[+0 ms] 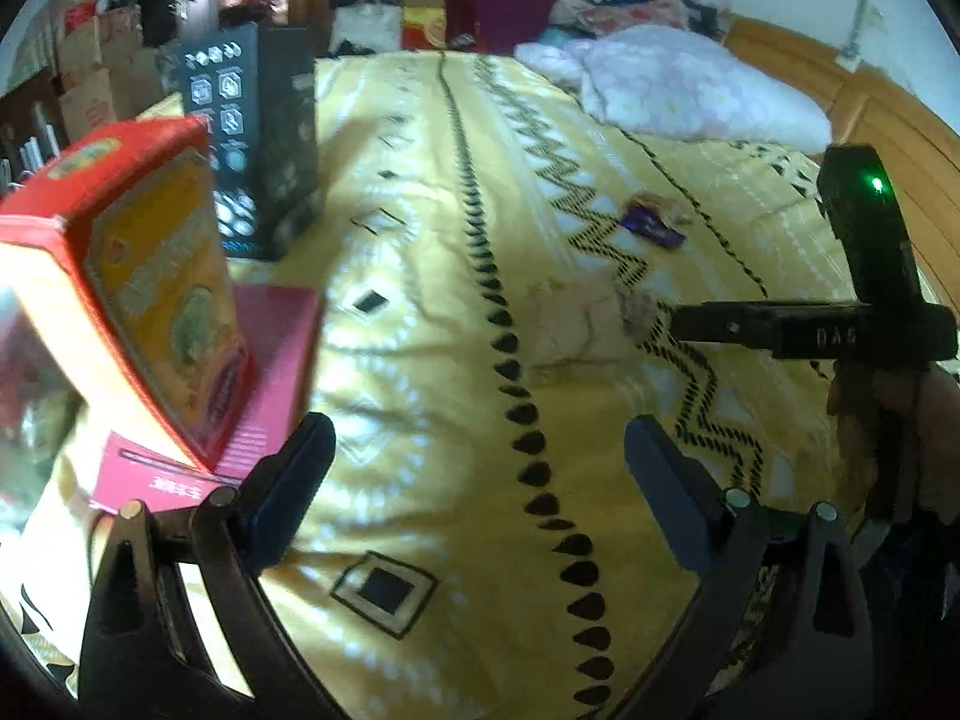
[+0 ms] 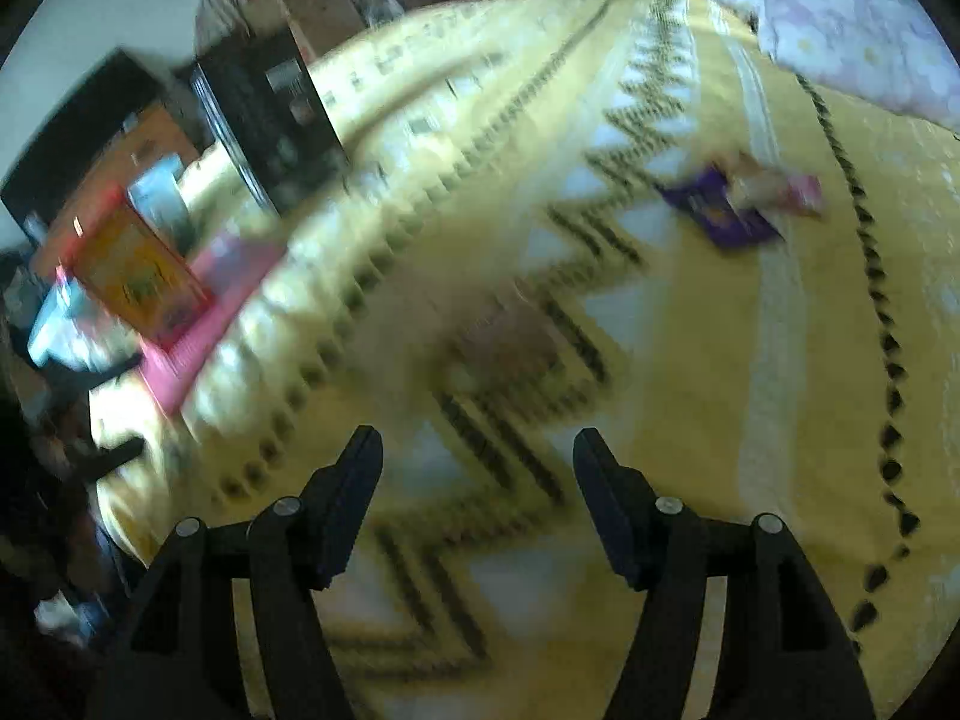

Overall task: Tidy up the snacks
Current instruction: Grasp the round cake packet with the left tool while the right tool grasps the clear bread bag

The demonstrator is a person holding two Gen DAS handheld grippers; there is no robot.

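Note:
A red and orange snack box [image 1: 150, 294] stands tilted on a flat pink box [image 1: 264, 384] at the left of the yellow bedspread [image 1: 480, 360]; both show blurred in the right wrist view, red box [image 2: 135, 276] on pink box [image 2: 204, 312]. A purple snack packet [image 1: 651, 222] with a small pale packet lies mid-bed, also in the right wrist view [image 2: 726, 210]. A pale cream packet [image 1: 576, 324] lies at the centre. My left gripper [image 1: 480, 480] is open and empty, right of the boxes. My right gripper [image 2: 477, 492] is open and empty above the bedspread; its body [image 1: 840, 330] shows at the left view's right.
A tall black box [image 1: 258, 144] stands behind the snack boxes, also in the right wrist view [image 2: 270, 114]. A white and pink quilt [image 1: 678, 84] lies at the bed's far right by the wooden headboard [image 1: 888, 120]. Cardboard boxes [image 1: 90, 72] and clothes lie beyond the bed.

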